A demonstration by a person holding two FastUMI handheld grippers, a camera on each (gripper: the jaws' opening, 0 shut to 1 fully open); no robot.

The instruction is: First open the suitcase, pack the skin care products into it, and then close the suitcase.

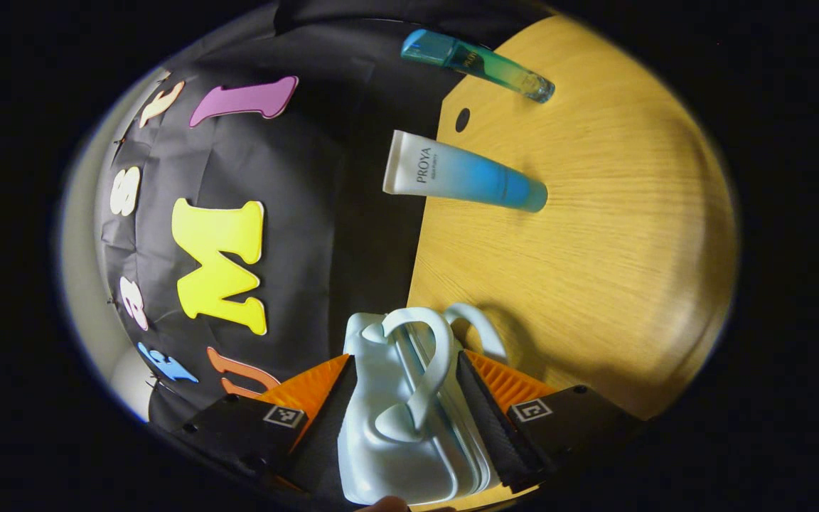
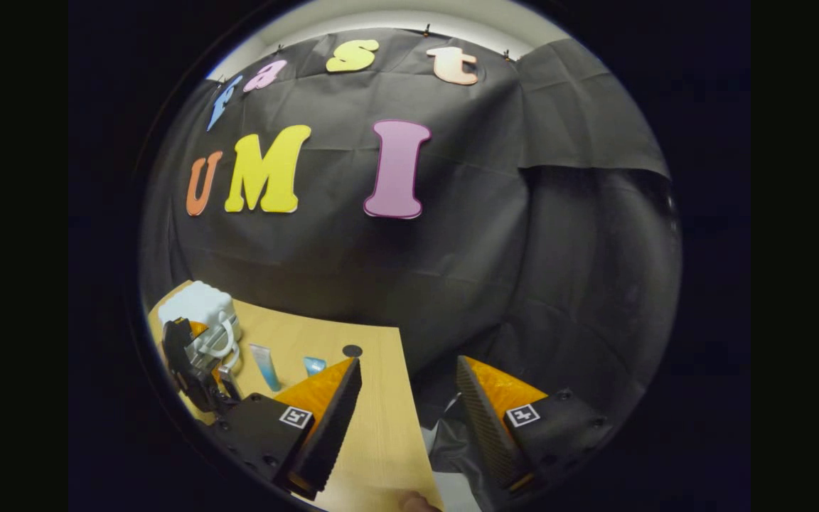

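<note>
The wooden table (image 1: 594, 270) carries everything, its far edge meeting the booth's black cloth wall (image 2: 452, 270). The pale blue suitcase (image 1: 395, 419) sits at the table's far edge, closed, its curved handles facing the left gripper view's camera. The left gripper (image 1: 404, 398) straddles the suitcase, an orange-and-black finger along each side of the shell; whether the pads actually press on it I cannot tell. In the right gripper view that same gripper (image 2: 193, 363) appears at the suitcase (image 2: 196, 306) near the table's far left corner. The right gripper (image 2: 409, 412) hangs over the table's right edge, jaws wide and empty. A white-to-blue tube (image 1: 463, 173) lies near the far edge, and beyond it a teal-to-yellow bottle (image 1: 477, 64), well apart from the suitcase.
</note>
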